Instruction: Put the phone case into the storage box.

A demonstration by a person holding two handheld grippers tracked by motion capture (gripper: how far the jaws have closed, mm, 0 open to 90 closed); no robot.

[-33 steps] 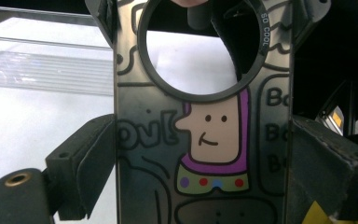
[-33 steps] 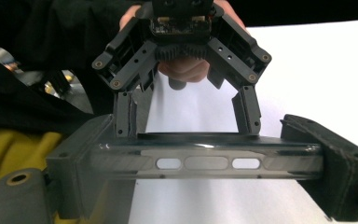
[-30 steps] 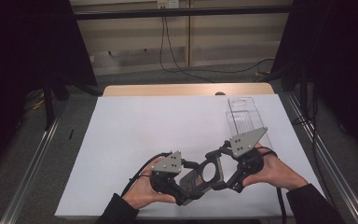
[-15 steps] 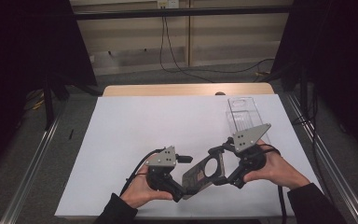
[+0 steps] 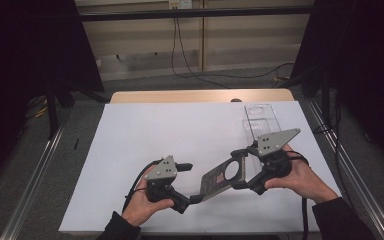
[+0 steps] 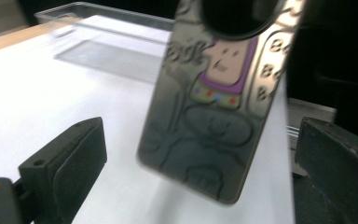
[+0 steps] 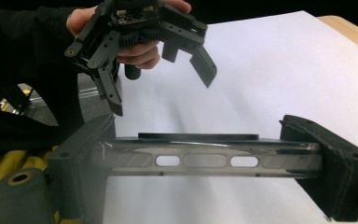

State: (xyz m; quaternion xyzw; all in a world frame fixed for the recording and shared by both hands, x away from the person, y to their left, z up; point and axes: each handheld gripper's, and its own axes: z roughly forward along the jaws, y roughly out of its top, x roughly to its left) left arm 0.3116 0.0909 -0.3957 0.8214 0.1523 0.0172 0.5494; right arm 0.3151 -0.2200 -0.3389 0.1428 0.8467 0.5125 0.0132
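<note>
Phone case (image 5: 221,177) — dark, with a cartoon figure on its back and a black ring near one end — held off the white table sheet (image 5: 180,130), clamped by its two long edges in the right gripper (image 5: 240,170). Left gripper (image 5: 192,182) just beside the case's free end, jaws just opened wide and standing clear on either side, touching nothing. Clear plastic box (image 5: 260,120) on the sheet beyond the right hand (image 5: 300,175).

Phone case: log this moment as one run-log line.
phone case: clamped across its edges in right claw, off the table | left claw: open, jaws just opened, nothing gripped | clear box: behind right hand
</note>
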